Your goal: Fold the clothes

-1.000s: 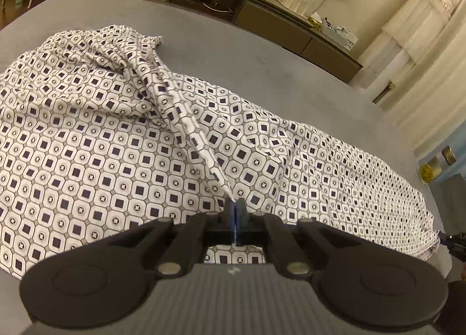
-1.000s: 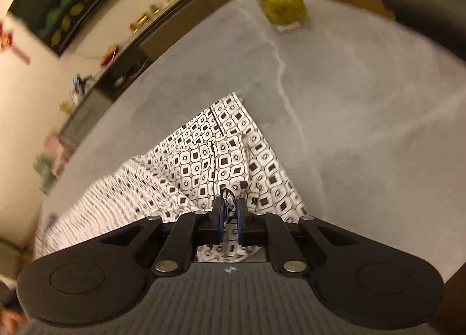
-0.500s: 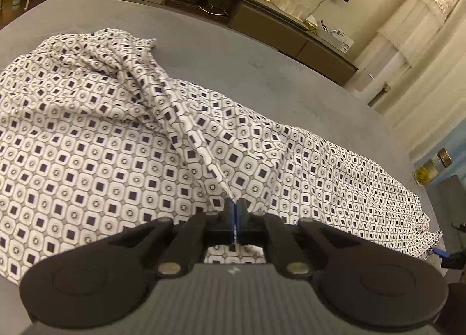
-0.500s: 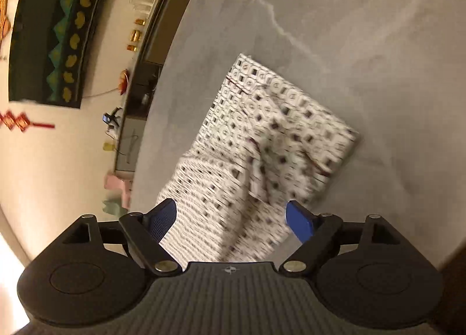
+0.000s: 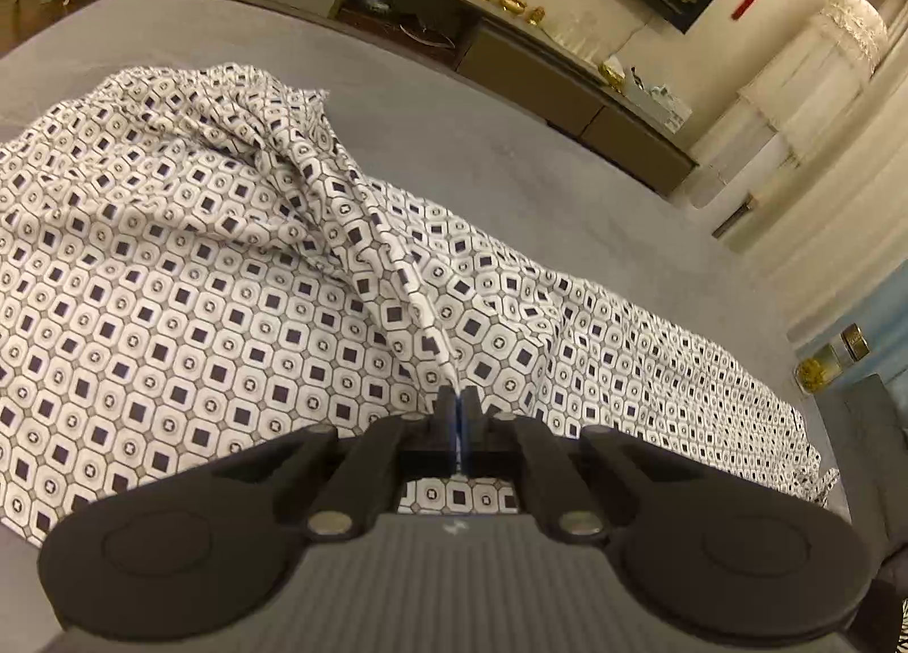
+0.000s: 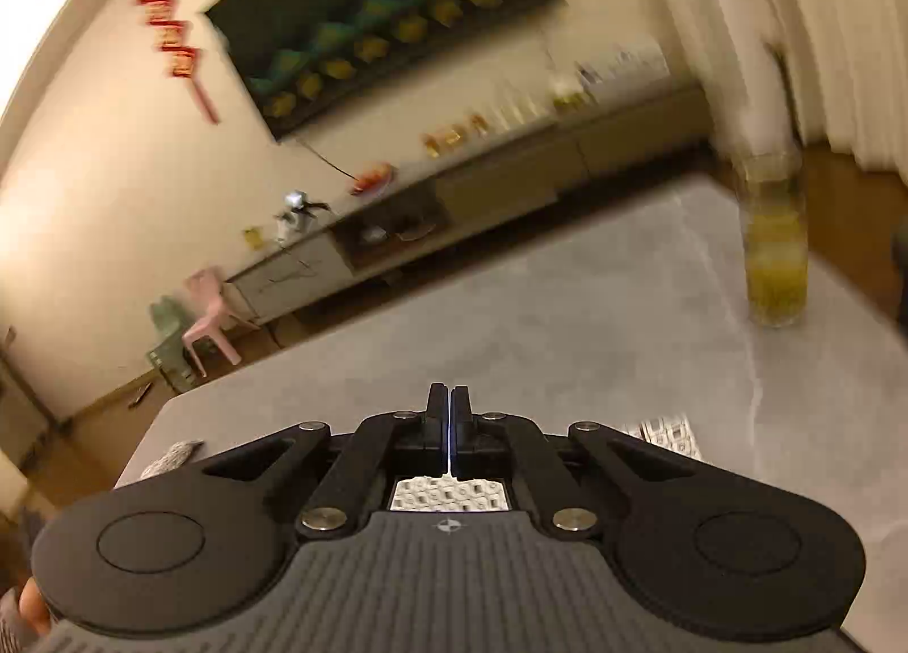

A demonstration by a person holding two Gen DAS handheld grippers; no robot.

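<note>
Your left gripper (image 5: 457,397) pinches a ridge of the patterned cloth (image 5: 198,278) spread across the grey surface (image 5: 482,154); your right gripper (image 6: 448,403) is closed on nothing, bare surface ahead up to the jar (image 6: 774,239) near the far edge.

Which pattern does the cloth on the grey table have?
White cloth with small dark squares in octagon outlines; clearest in left wrist view.

Bare grey tabletop (image 6: 511,324) ahead of the right view, open passage. Only obstacle: tall glass jar of yellow contents (image 6: 774,239) at far right edge. Black-and-white patterned garment (image 5: 198,267) covers the left view's near surface.
</note>
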